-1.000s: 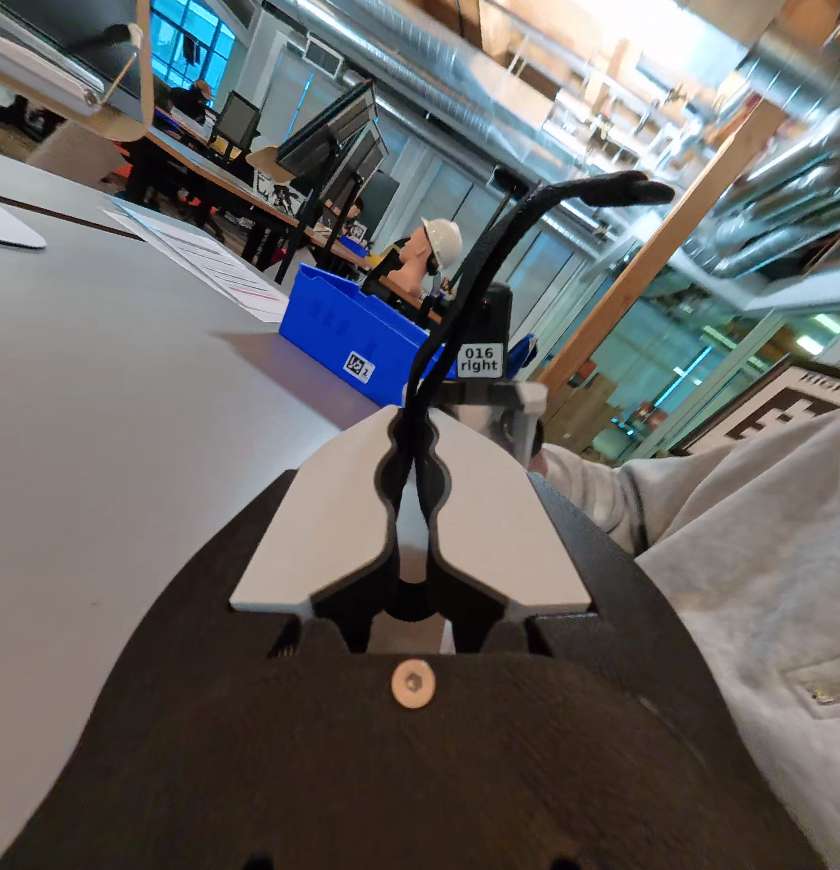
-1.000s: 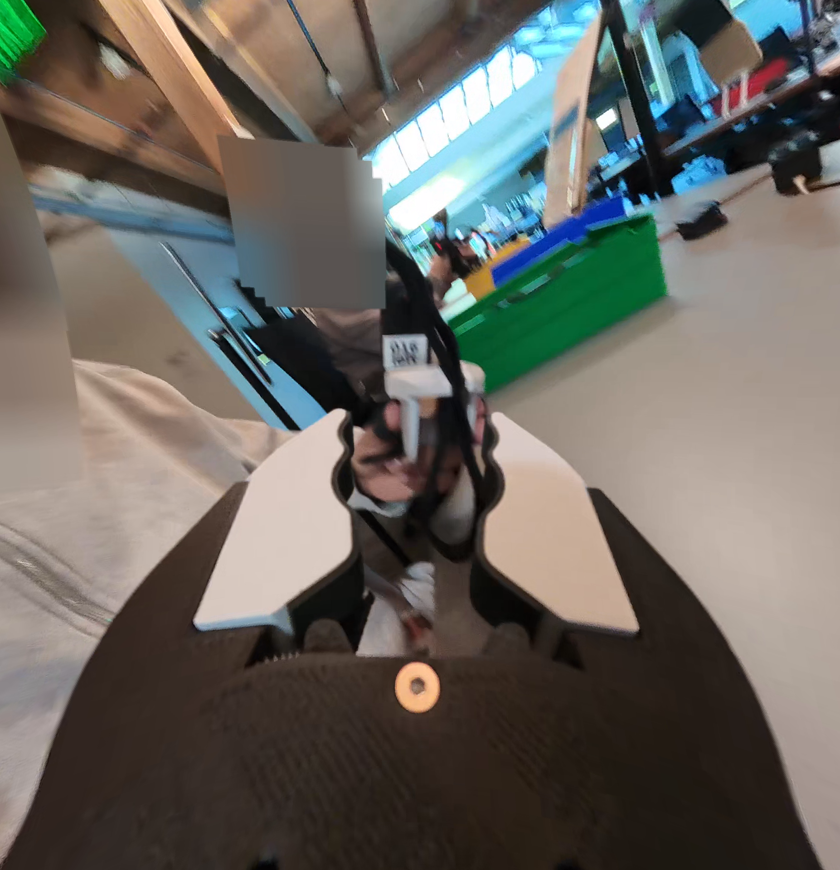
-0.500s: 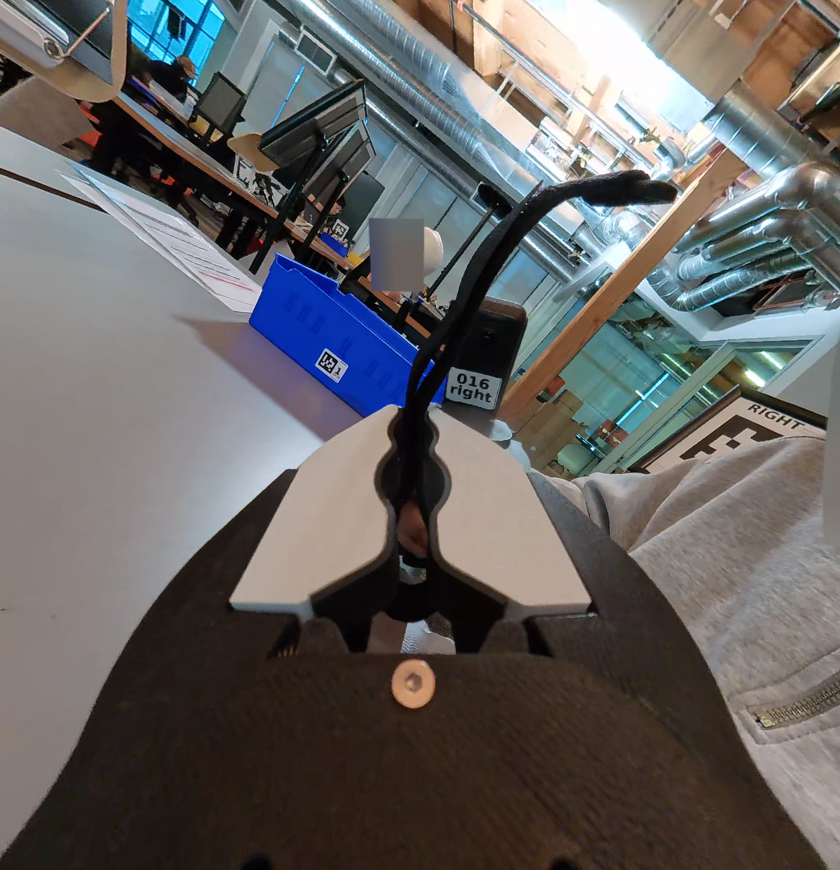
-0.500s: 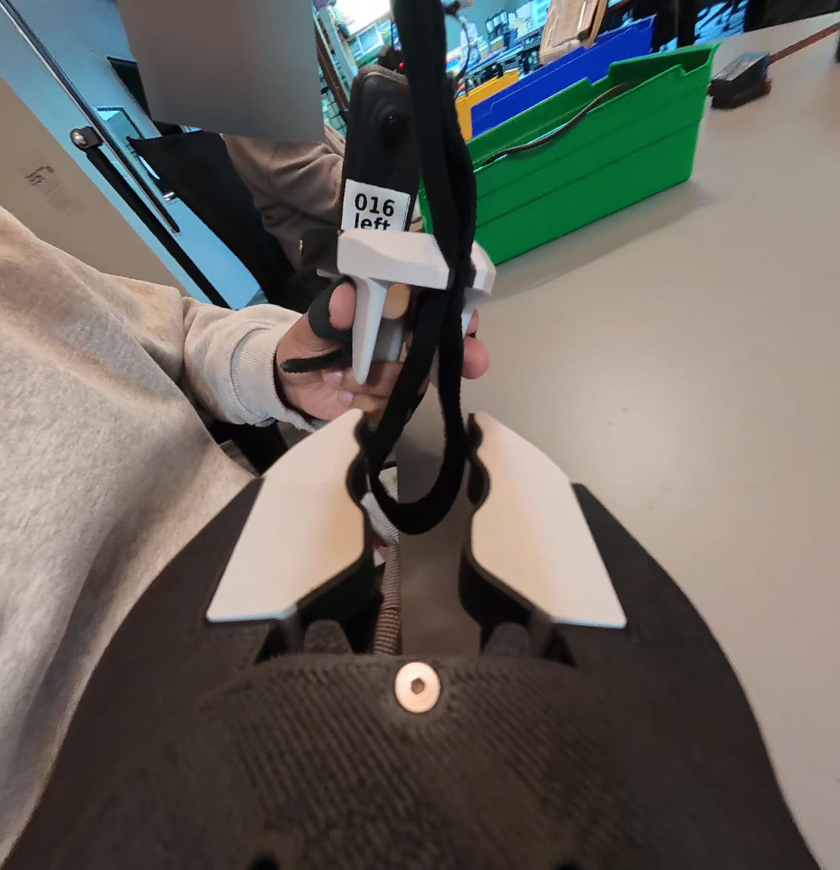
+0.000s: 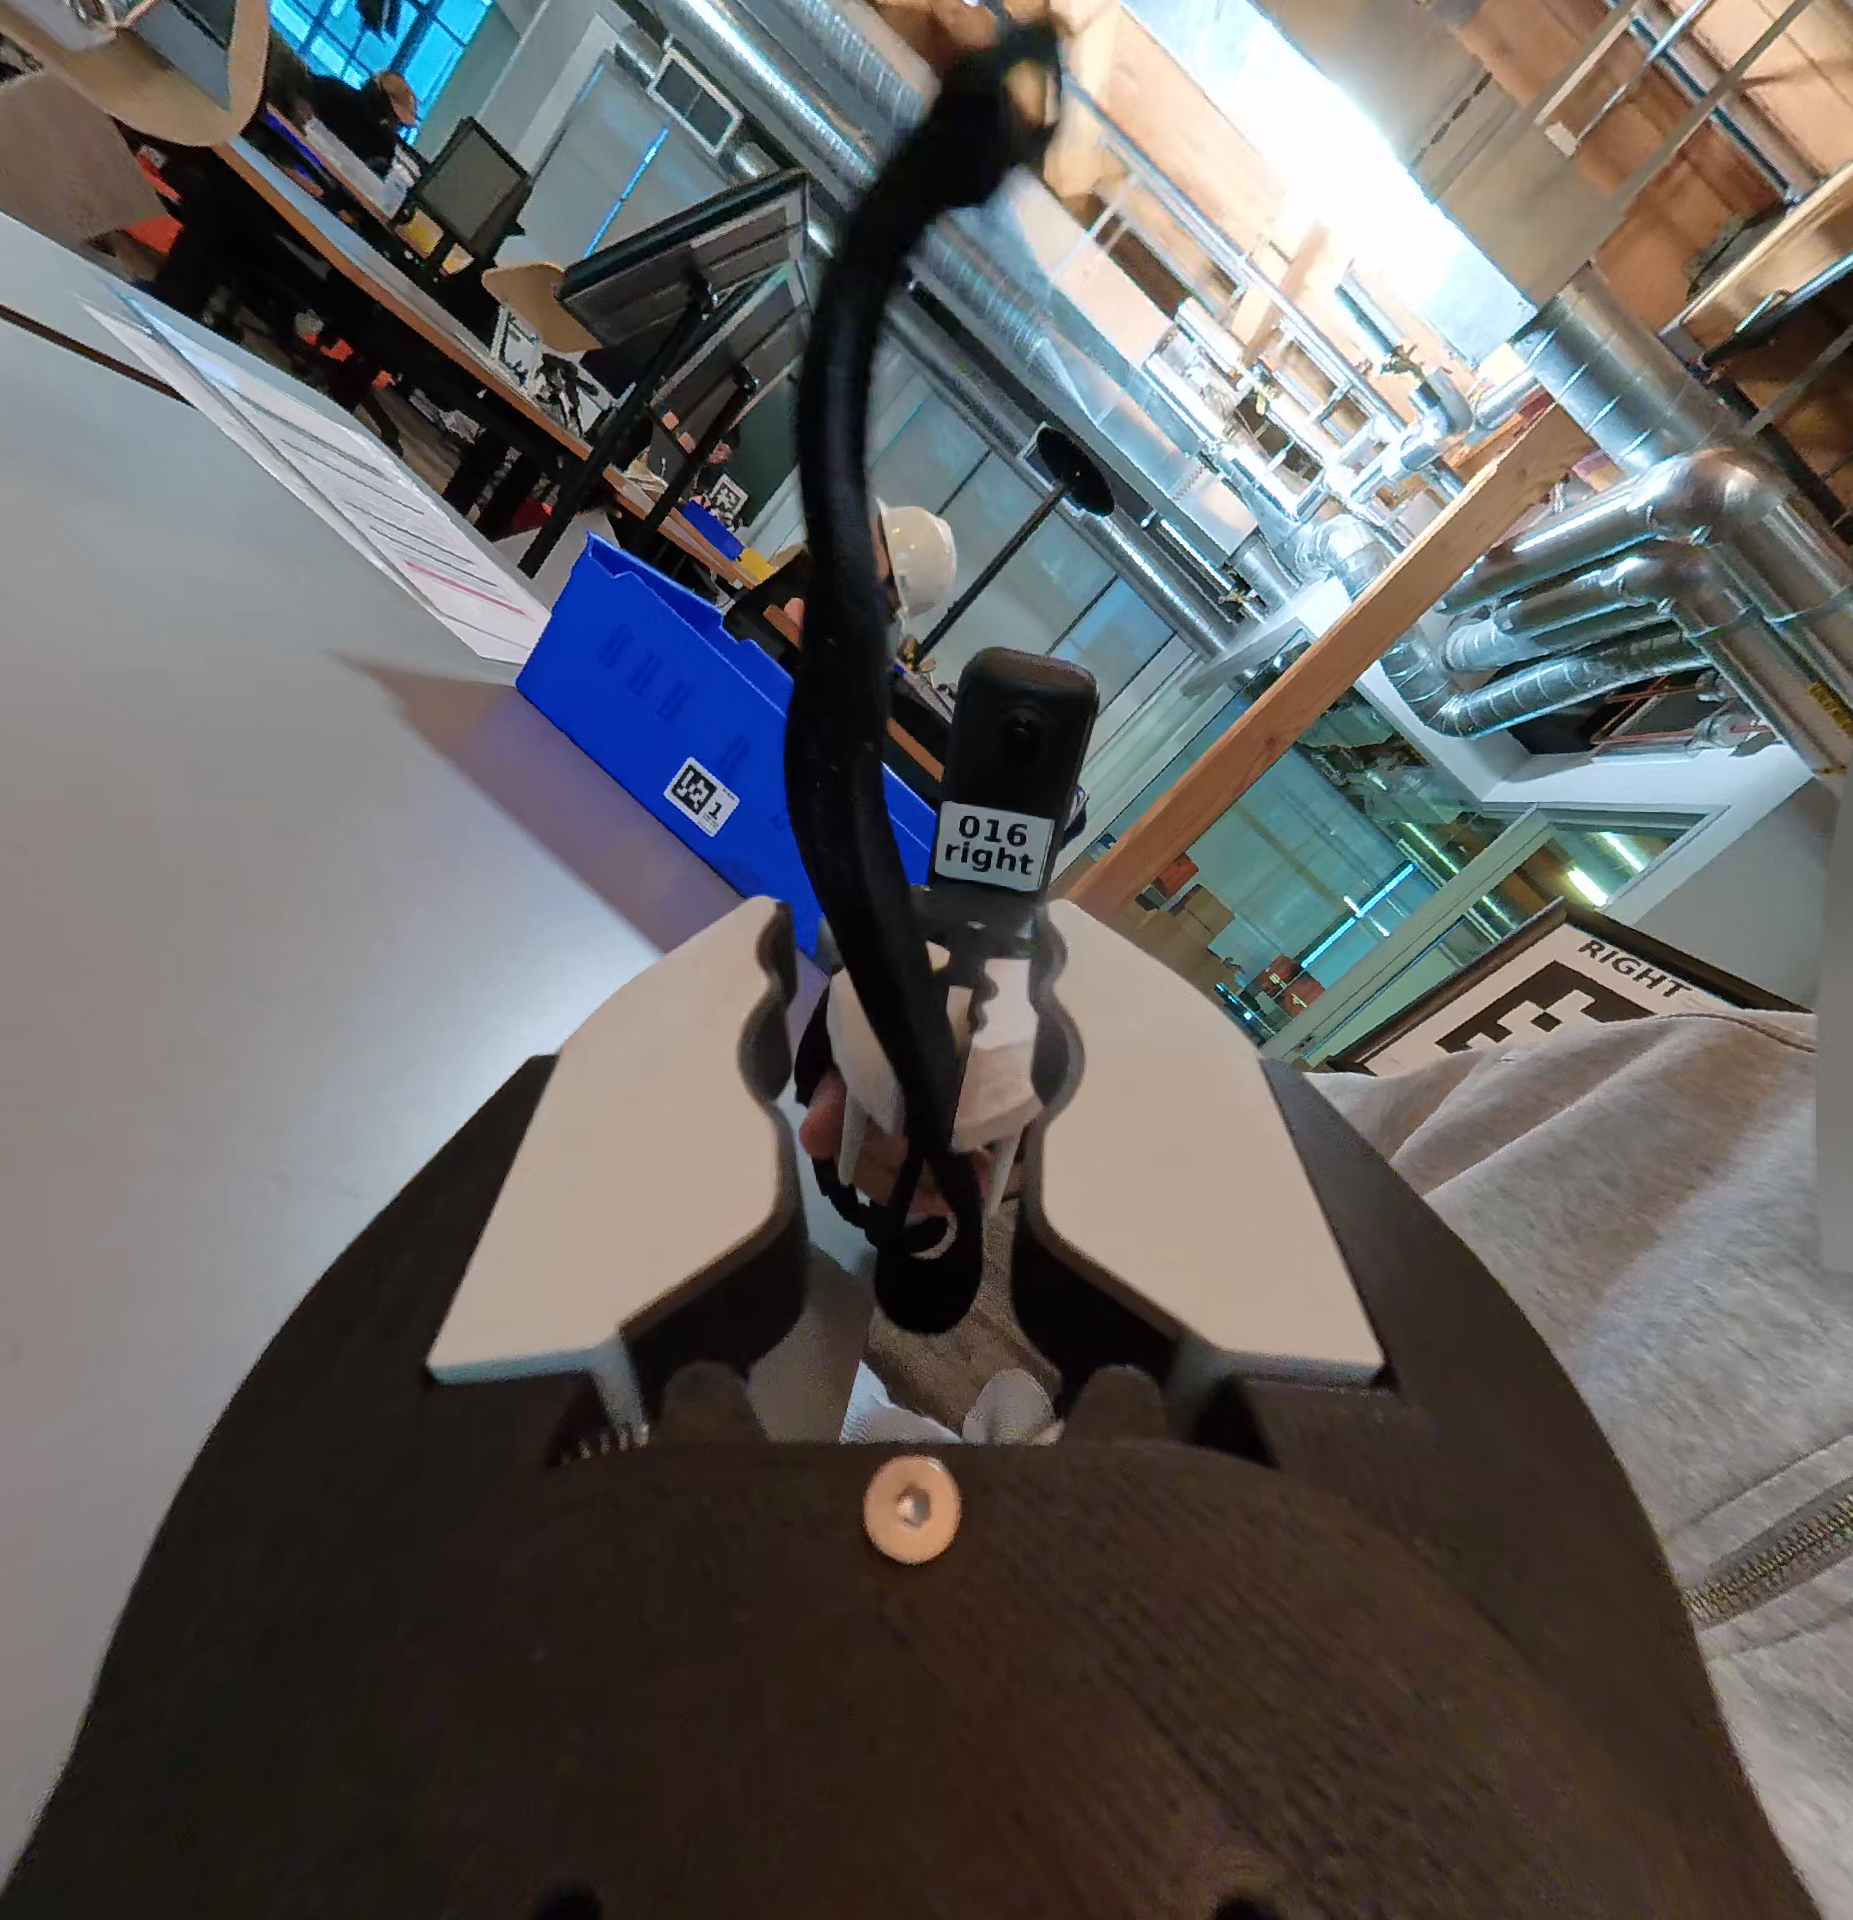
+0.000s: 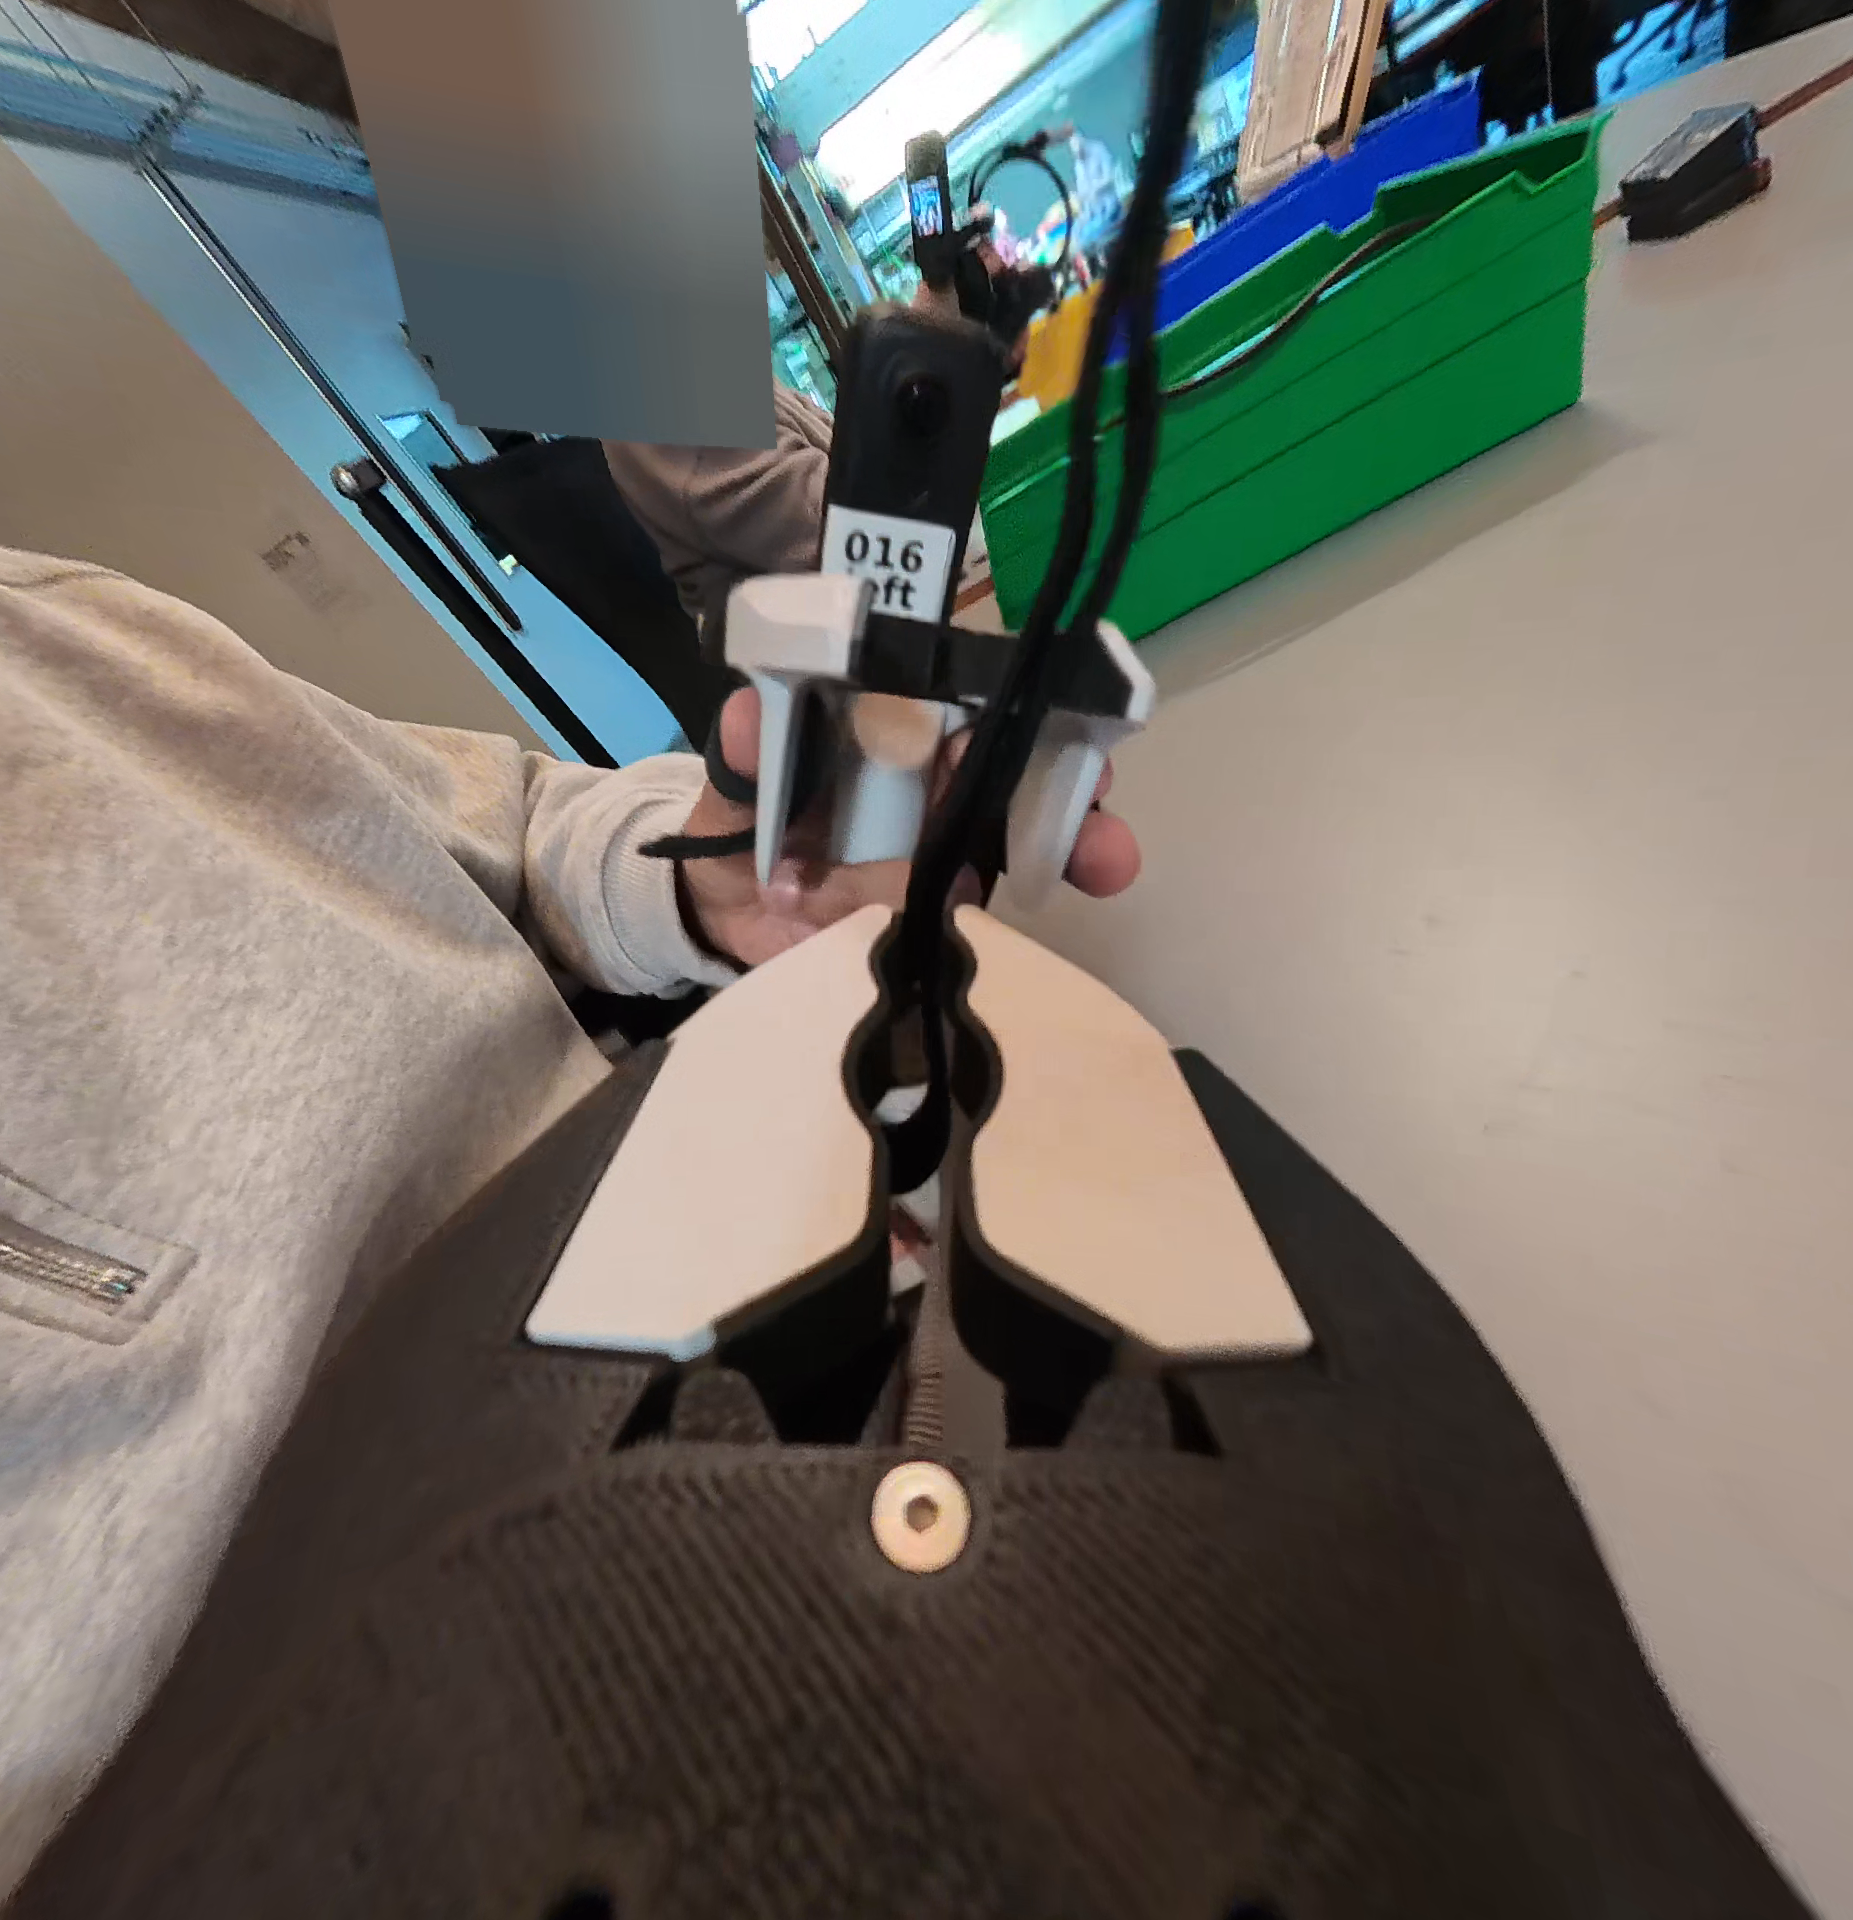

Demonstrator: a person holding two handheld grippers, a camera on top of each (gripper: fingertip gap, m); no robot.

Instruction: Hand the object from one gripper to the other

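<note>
The object is a black looped cord (image 5: 834, 665). In the left wrist view it hangs between my left gripper's (image 5: 911, 935) spread fingers, and its lower loop dangles free between them. My left gripper is open. My right gripper (image 6: 922, 925) is shut on the cord (image 6: 1114, 416), which runs up from its fingertips and out of the top of the view. Each gripper faces the other at close range: the right one (image 5: 963, 1049) shows beyond the left fingers, and the open left one (image 6: 911, 831) shows just beyond the right fingertips.
A grey table (image 5: 174, 831) lies below. A blue bin (image 5: 652, 717) and a sheet of paper (image 5: 361, 499) are on it in the left wrist view. A green bin (image 6: 1369, 343) and a small black device (image 6: 1691, 166) show in the right wrist view. The person's grey sleeve (image 6: 226, 831) is close. Some 4 centimetres of space lies between my two pairs of fingers.
My left gripper was shut on the cord and has opened. My right gripper was open around the cord and has shut on it.
</note>
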